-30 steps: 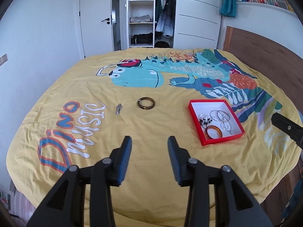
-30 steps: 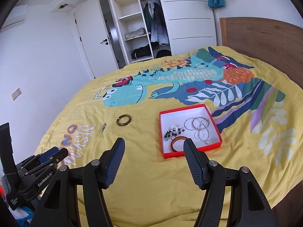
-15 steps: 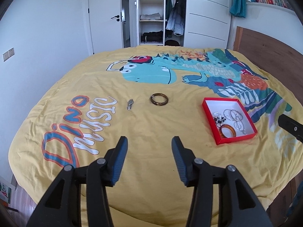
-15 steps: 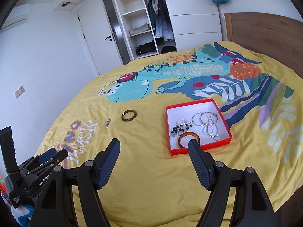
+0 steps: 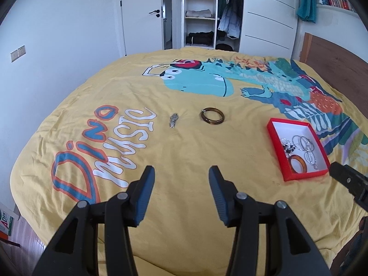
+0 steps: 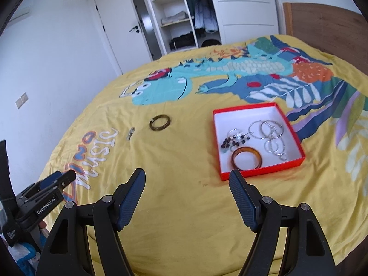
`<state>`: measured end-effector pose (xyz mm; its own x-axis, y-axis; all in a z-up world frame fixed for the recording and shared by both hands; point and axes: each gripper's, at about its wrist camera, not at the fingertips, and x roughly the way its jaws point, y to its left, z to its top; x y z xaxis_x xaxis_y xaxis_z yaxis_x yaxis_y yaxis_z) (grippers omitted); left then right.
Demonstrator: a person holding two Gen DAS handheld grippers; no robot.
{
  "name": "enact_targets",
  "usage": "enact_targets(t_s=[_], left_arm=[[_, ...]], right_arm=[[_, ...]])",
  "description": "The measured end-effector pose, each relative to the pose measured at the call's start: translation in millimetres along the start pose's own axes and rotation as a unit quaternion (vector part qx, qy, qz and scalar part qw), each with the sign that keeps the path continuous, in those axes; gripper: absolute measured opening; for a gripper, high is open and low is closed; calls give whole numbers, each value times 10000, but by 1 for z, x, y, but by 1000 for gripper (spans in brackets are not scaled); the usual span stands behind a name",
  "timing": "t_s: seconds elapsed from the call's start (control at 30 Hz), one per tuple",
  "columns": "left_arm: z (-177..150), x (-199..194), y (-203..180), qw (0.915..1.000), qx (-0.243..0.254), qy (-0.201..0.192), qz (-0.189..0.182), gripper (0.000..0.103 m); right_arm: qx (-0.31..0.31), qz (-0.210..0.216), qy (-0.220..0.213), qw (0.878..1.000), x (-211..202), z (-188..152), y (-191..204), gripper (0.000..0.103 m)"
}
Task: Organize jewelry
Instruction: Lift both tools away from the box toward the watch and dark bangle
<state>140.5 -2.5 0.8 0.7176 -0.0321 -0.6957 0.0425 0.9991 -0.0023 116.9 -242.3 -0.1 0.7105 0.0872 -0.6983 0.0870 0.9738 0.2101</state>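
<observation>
A red box with a white inside lies on the yellow bedspread. It holds an amber bangle, silver hoops and dark beads. A dark brown bangle and a small silver piece lie loose on the cover, left of the box. My left gripper hovers open and bare, nearer to me than both loose pieces. My right gripper is open too, with nothing between its fingers, its right fingertip just short of the box's near edge.
The bed's edge falls away at left to a wooden floor. A wooden headboard rises at right, and an open wardrobe and a door stand beyond the bed. Each gripper shows at the edge of the other's view.
Both grippers have sunk toward the bedspread and moved forward, so the box and the loose pieces look larger. Both sets of jaws stand a little wider than a second ago.
</observation>
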Motion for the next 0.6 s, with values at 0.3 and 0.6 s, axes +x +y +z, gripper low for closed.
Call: enact_targets(t_s=[0.3,0.6], left_arm=[[7,22,6,9999,-83,78,-71,47],[14,47,3,9995,-140,242,-165,47]], right_arm=[[-154,58,347,9993,43,1,14,75],[-328,175,653,9972,82,3,24,75]])
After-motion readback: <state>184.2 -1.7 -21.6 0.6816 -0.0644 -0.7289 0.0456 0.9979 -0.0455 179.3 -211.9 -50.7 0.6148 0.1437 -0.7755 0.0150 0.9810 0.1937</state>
